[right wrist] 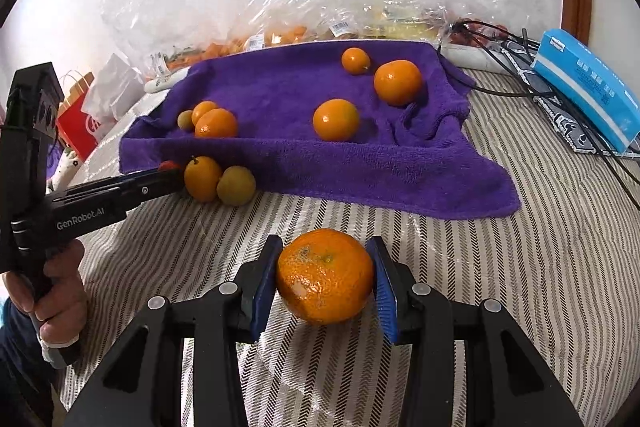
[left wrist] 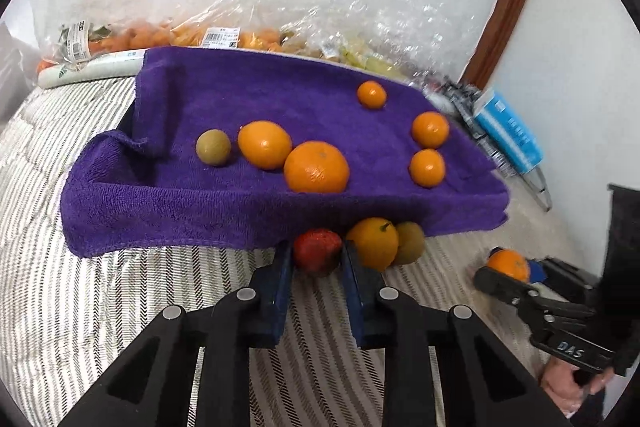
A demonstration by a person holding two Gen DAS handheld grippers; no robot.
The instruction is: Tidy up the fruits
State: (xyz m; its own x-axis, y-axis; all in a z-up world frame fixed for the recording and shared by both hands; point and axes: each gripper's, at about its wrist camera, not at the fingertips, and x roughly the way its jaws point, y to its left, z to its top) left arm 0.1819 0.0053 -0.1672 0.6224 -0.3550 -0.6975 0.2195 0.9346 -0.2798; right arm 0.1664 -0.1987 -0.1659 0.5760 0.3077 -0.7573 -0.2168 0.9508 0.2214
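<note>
A purple towel lies on a striped cover and carries several oranges and one greenish fruit. At the towel's front edge my left gripper is shut on a red strawberry. An orange and a greenish-brown fruit rest right beside it. Further right, in front of the towel, my right gripper is shut on a mandarin, just above the cover.
Clear plastic bags of fruit pile up against the wall behind the towel. A blue tissue box and dark cables lie at the right. A red paper bag stands at the left. A hand holds each gripper.
</note>
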